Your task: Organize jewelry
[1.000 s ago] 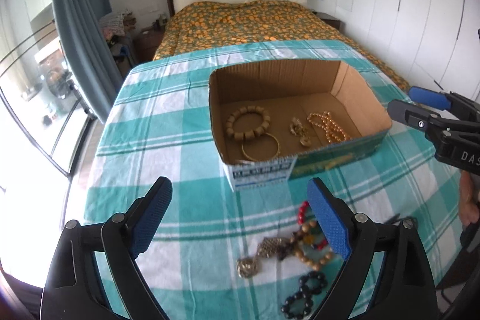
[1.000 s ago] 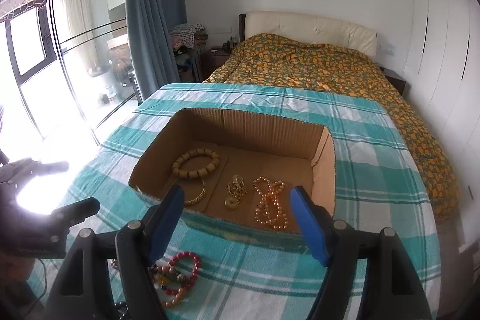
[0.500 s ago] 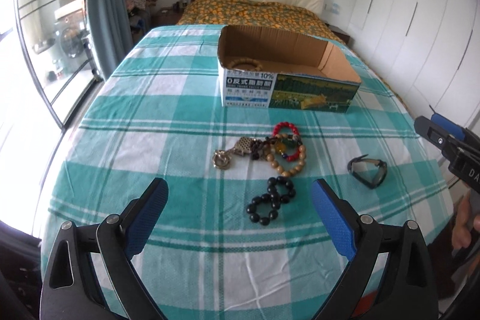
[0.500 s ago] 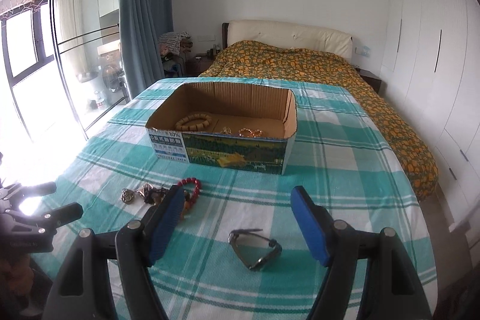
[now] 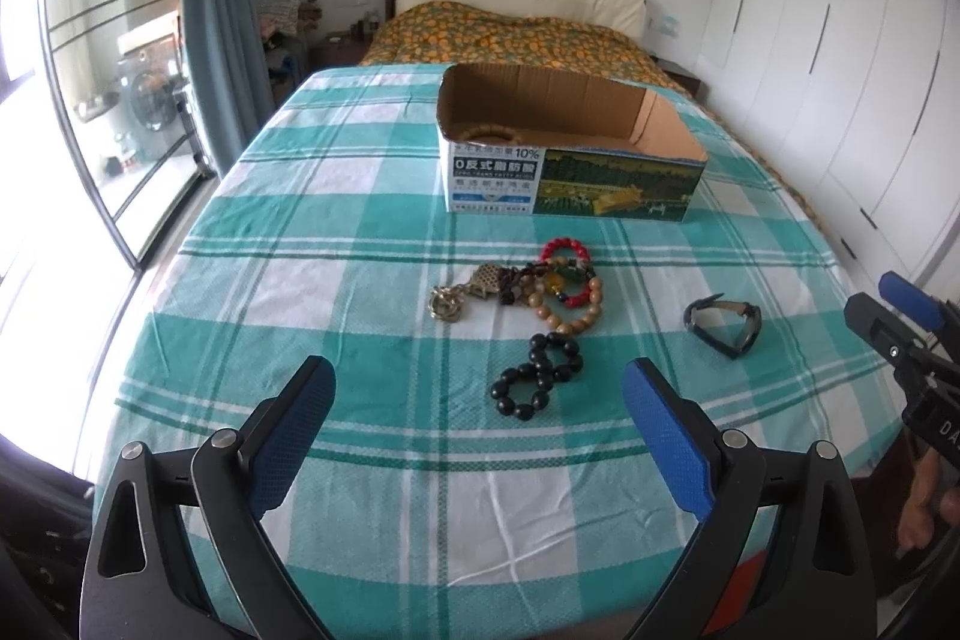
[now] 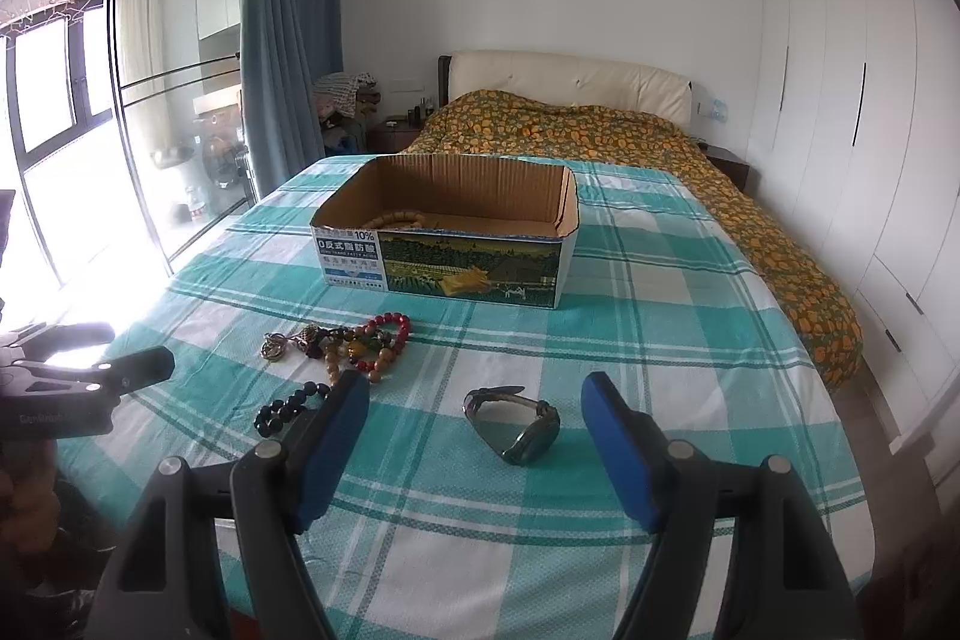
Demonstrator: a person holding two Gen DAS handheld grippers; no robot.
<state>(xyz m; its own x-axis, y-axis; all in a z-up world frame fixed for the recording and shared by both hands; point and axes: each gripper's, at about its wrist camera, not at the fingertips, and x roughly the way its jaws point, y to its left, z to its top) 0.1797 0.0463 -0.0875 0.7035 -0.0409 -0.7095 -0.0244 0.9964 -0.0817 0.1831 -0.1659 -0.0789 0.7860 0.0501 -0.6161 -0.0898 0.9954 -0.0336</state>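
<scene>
An open cardboard box (image 5: 570,172) (image 6: 447,250) stands on the teal checked cloth; a wooden bead bracelet (image 6: 393,220) shows inside it. In front of it lies a tangle of red and wooden bead bracelets (image 5: 561,289) (image 6: 366,340) with a gold pendant (image 5: 447,304) (image 6: 275,345). A black bead bracelet (image 5: 537,382) (image 6: 288,407) lies nearer. A dark wristwatch (image 5: 725,325) (image 6: 513,424) lies to the right. My left gripper (image 5: 477,424) is open and empty, just short of the black beads. My right gripper (image 6: 474,442) is open and empty, with the watch between its fingers' line.
The table's near edge (image 5: 480,604) is just below both grippers. A bed with an orange patterned cover (image 6: 600,136) lies behind the table. White wardrobes (image 6: 870,130) line the right wall. Glass doors and a blue curtain (image 6: 282,40) are on the left.
Both grippers have pulled back and down from above the box to the table's near edge. The loose jewelry and the watch have come into view. Both stayed open and empty.
</scene>
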